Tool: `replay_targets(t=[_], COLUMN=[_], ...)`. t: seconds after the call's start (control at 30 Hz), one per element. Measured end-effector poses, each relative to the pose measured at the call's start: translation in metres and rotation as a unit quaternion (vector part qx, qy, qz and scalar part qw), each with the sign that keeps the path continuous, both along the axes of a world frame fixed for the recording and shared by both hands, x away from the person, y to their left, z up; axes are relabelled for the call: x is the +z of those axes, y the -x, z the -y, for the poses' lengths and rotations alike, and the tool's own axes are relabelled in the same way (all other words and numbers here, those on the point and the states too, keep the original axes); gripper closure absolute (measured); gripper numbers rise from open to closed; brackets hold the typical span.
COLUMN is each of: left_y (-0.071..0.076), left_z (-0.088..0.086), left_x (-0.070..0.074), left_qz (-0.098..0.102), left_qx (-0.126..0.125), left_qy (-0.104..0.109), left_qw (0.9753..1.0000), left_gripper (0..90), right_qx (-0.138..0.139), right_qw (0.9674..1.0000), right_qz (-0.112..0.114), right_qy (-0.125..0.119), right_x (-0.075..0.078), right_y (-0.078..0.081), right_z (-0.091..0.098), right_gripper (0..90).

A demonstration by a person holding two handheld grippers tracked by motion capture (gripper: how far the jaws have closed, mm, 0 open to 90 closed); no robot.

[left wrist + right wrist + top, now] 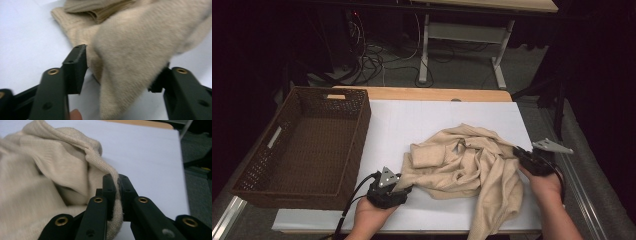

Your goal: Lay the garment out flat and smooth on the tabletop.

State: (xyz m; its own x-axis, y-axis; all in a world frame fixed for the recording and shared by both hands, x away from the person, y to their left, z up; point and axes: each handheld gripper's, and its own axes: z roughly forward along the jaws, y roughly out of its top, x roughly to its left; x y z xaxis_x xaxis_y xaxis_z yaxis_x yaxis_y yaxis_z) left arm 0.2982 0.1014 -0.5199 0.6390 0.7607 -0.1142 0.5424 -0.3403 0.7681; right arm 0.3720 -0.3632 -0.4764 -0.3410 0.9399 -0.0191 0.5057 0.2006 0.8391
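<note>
The sweater [464, 162] lies crumpled mid-table beside the basket [307, 145], the right gripper [117, 186] clamped on a fold at its edge while the left gripper [122, 72] stands apart around cloth (unpinched), so it probably must close next for spreading.

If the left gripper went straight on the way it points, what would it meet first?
Most likely the beige knitted sweater: a fold of it already lies between the open jaws of the left gripper.
</note>
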Motion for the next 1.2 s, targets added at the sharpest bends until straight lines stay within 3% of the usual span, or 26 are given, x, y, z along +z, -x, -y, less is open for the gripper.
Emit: replay_targets(t=[0.2,0.33,0.4,0.47,0.57,0.6,0.63,0.7,0.73,0.87,0.93,1.0,1.07,1.1,1.13,1.2], left_y=[-0.003,-0.002,0.003,0.013,0.023,0.030,0.035,0.040,0.040,0.021,0.006,-0.007,-0.012,-0.012,-0.012,-0.010], left_z=[0.002,0.003,0.002,-0.002,-0.006,-0.007,-0.007,0.004,0.015,0.073,0.098,0.117,0.126,0.126,0.127,0.126], left_x=[0.001,0.009,0.016,0.021,0.025,0.027,0.028,0.027,0.026,0.018,0.013,0.011,0.008,0.008,0.006,0.008], left_qz=[-0.005,-0.004,-0.013,-0.009,-0.011,-0.011,-0.010,-0.010,-0.013,-0.010,-0.016,-0.017,-0.006,-0.006,0.003,0.005], left_qx=[0.009,0.020,0.021,0.019,0.021,0.019,0.007,-0.030,-0.044,-0.074,-0.070,-0.063,-0.070,-0.070,-0.083,-0.088], left_qy=[-0.002,-0.003,-0.004,-0.002,0.007,0.023,0.038,0.056,0.057,0.034,0.022,-0.005,-0.027,-0.027,-0.022,-0.016], left_qw=[0.9999,0.9998,0.9997,0.9998,0.9997,0.9995,0.9992,0.9979,0.9973,0.9967,0.9972,0.9978,0.9972,0.9972,0.9963,0.9960], left_gripper=[28.7,20.6,15.0,13.2,13.2,13.4,16.6,32.6,33.1,23.1,17.3,17.5,29.7,37.8,37.8,60.0], right_qx=[-0.032,-0.050,-0.057,-0.058,-0.051,-0.046,-0.043,-0.036,-0.033,-0.019,-0.018,-0.017,-0.013,-0.013,-0.011,-0.006], right_qw=[0.9994,0.9987,0.9982,0.9981,0.9984,0.9987,0.9988,0.9991,0.9992,0.9996,0.9996,0.9996,0.9997,0.9997,0.9997,0.9998], right_qz=[-0.008,-0.004,-0.007,-0.008,-0.005,-0.002,0.001,0.006,0.007,0.003,0.000,-0.003,-0.005,-0.005,-0.006,-0.007], right_qy=[-0.014,-0.011,-0.013,-0.018,-0.023,-0.021,-0.023,-0.022,-0.021,-0.018,-0.020,-0.021,-0.021,-0.021,-0.021,-0.020], right_x=[-0.016,-0.020,-0.022,-0.023,-0.023,-0.022,-0.021,-0.019,-0.019,-0.022,-0.025,-0.027,-0.029,-0.029,-0.029,-0.030], right_y=[0.057,0.094,0.110,0.119,0.125,0.126,0.128,0.129,0.129,0.129,0.128,0.127,0.128,0.128,0.127,0.127], right_z=[0.045,0.063,0.070,0.072,0.067,0.064,0.060,0.055,0.052,0.046,0.046,0.046,0.044,0.044,0.044,0.041], right_gripper=[86.5,86.6,86.6,86.5,86.4,86.3,86.2,86.1,86.1,86.0,86.0,86.0,86.0,86.0,86.0,86.1])
